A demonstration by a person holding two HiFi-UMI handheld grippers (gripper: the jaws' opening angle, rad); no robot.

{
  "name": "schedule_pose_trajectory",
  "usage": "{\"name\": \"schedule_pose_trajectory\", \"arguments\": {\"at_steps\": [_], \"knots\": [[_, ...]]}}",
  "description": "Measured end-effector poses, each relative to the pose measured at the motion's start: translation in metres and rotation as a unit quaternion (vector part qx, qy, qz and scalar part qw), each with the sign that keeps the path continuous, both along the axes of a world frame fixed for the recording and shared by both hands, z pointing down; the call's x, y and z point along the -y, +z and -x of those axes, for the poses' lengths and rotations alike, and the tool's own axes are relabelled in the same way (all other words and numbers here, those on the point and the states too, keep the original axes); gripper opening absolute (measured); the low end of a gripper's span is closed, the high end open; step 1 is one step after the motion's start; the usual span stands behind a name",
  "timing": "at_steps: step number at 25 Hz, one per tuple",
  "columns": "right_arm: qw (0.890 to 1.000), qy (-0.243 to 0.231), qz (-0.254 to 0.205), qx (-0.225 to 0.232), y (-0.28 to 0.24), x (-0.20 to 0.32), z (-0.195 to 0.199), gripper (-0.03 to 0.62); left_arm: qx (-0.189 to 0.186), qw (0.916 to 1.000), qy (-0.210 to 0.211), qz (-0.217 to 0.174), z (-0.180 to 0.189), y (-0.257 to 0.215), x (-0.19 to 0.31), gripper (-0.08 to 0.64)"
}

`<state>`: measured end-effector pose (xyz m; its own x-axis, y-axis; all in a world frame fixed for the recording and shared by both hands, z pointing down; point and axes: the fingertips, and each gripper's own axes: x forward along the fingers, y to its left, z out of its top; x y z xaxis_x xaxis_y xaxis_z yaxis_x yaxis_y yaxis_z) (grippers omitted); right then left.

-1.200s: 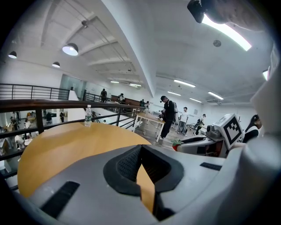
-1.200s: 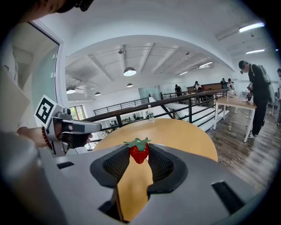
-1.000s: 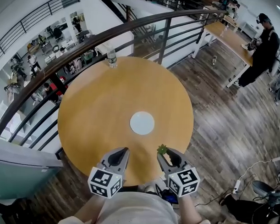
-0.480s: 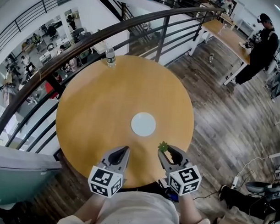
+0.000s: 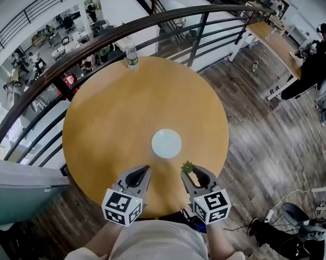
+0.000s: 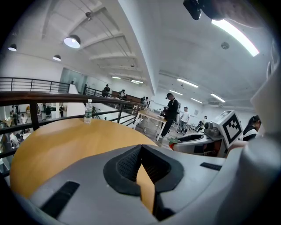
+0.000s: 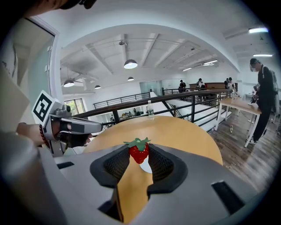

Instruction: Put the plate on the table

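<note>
As right gripper (image 5: 189, 171), pinching a strawberry (image 7: 139, 152), & left gripper (image 5: 144, 173), closed & empty, creep fwd, plate (image 5: 166, 143) now peeks behind the berry; it already lies mid-desk (image 5: 110, 114).

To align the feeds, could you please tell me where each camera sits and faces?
Head view: on the person's head, facing steeply down at the table and plate; both the left tool and right tool show.
Left gripper view: on the left tool, facing along its shut jaws across the table; right tool at right.
Right gripper view: on the right tool, facing along jaws clamping a strawberry; left tool at left.
Shared: all show the water bottle.
</note>
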<state>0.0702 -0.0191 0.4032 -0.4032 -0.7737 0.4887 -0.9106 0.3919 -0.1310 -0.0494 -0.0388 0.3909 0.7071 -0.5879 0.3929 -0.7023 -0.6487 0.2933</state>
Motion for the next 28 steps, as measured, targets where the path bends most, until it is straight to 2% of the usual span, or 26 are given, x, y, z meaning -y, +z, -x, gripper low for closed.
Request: {"name": "schedule_pose_trajectory", "arguments": {"at_steps": [7,14,28], "knots": [[0.999,-0.027,0.006,-0.016,0.019,0.034,-0.008,0.147,0.017,0.9999,0.000,0.001,-0.018,0.020,0.022,0.023],[0.999,-0.042,0.016,-0.030,0.048,0.061,-0.013,0.147,0.025,0.9995,-0.005,0.019,-0.024,0.045,0.038,0.023],[0.995,-0.071,0.050,-0.043,0.119,0.113,0.005,0.147,0.037,0.9982,-0.020,0.043,-0.019,0.096,0.079,0.023]]}}
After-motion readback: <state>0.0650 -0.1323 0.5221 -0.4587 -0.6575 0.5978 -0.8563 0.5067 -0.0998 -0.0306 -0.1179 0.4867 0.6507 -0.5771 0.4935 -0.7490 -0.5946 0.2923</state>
